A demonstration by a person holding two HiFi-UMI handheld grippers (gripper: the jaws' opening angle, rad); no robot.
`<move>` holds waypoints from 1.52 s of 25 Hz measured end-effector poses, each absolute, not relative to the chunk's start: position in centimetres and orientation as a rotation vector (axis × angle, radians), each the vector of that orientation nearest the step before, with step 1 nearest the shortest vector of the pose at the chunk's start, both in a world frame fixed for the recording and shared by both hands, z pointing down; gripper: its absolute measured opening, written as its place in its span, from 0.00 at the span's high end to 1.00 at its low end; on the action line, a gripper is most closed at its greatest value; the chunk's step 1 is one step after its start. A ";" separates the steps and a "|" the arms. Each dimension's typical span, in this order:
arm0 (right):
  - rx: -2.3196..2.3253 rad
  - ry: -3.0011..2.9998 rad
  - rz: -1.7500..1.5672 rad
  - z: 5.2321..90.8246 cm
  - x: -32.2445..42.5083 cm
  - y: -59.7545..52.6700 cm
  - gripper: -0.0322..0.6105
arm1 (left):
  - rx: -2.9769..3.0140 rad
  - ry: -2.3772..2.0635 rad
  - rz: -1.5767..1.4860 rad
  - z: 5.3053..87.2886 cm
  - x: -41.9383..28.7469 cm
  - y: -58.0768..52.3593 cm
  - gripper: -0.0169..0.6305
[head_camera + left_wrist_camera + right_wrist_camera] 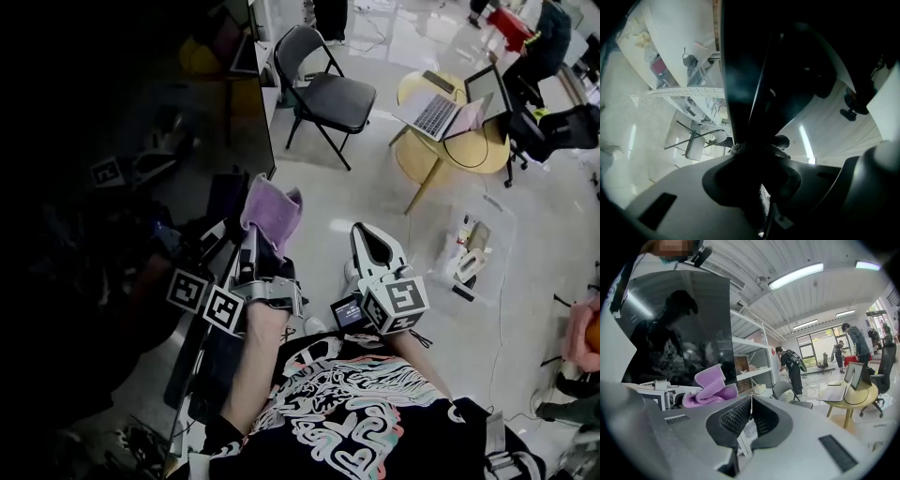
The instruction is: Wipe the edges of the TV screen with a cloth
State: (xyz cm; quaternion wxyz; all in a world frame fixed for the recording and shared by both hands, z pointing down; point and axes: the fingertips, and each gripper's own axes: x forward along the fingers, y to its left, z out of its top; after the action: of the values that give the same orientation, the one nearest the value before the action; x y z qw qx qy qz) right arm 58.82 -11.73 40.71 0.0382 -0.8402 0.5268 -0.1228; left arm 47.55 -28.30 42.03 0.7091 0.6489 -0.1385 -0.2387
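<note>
L gripper [261, 246] w/ purple cloth [274, 211] at the TV screen [187, 112] edge; R gripper [370, 242] empty.
L jaws are clamped tight on the cloth, which bunches up past the tips, right by the dark screen's lower R corner; can't tell if it touches the edge. R jaws are pressed together w/ nothing btwn them, held apart from the TV over the floor. Just beyond, a clear plastic bin [497, 220] sits on the floor w/ a few white and dark bits inside, too small to ID.
</note>
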 end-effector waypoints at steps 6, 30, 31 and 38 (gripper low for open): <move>-2.574 1.637 -0.384 41.1 59.1 -12.1 0.90 | 1.433 -0.304 -0.542 42.2 47.8 -28.5 0.83; -2.578 1.633 -0.407 40.7 66.3 -14.0 0.90 | 1.428 -0.320 -0.513 42.2 55.0 -30.3 0.83; -2.576 1.632 -0.410 40.7 67.2 -14.2 0.90 | 1.428 -0.321 -0.510 42.2 55.9 -30.4 0.83; -2.572 1.643 -0.416 40.6 68.8 -15.0 0.90 | 1.426 -0.313 -0.499 42.1 57.8 -30.7 0.83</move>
State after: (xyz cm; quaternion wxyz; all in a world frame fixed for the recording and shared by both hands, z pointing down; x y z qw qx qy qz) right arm 68.80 -15.02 40.65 0.0306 -0.8347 0.5330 -0.1351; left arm 57.78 -30.75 42.09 0.7169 0.6444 -0.1416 -0.2254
